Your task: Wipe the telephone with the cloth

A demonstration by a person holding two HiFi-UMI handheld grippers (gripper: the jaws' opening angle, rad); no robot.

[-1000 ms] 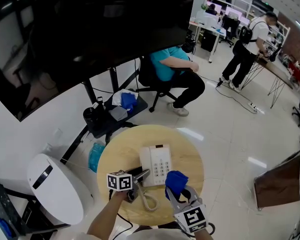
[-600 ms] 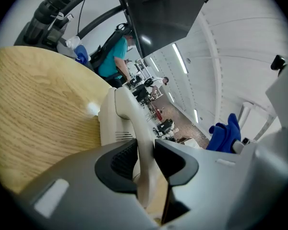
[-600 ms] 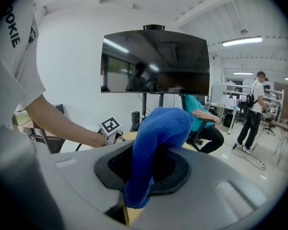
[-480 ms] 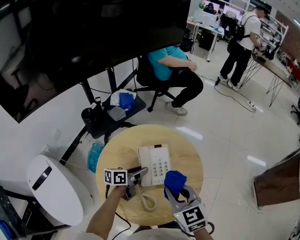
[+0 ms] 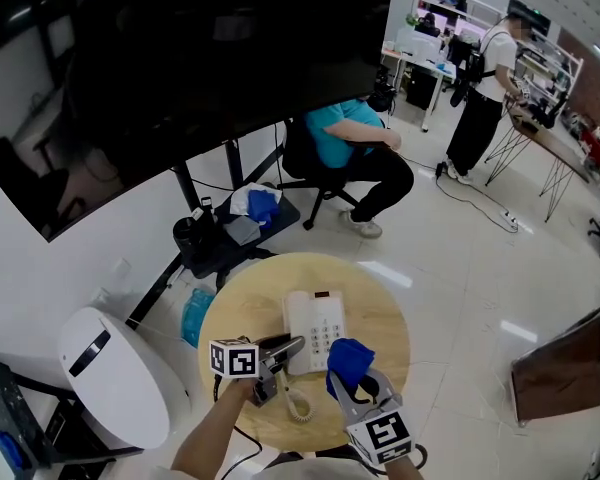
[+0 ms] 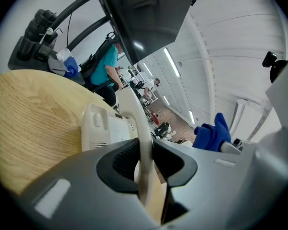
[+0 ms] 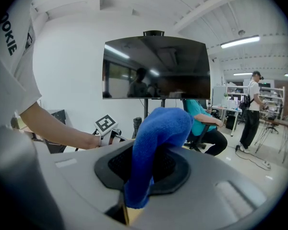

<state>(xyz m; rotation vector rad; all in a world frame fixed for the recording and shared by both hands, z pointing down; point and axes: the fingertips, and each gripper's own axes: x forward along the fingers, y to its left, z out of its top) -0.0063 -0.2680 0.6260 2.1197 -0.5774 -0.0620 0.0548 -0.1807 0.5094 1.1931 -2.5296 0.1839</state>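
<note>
Left gripper (image 6: 146, 163): its jaws have just been closing and now clamp the white plastic handset (image 6: 137, 121) at a narrow setting. The handset's long axis runs forward out of the jaws and is seen edge-on. The white rectangular push-button telephone base (image 5: 318, 330) lies just ahead of these jaws on the round pale-wood table (image 5: 385, 303). Its keypad faces up, and its long axis points away from the person. A white coiled cord (image 5: 298, 405) trails below the left gripper. Right gripper (image 7: 144, 166): its jaws pinch a blue terry cloth (image 7: 159, 128). The cloth bulges up out of them, near the base's nearer right corner.
</note>
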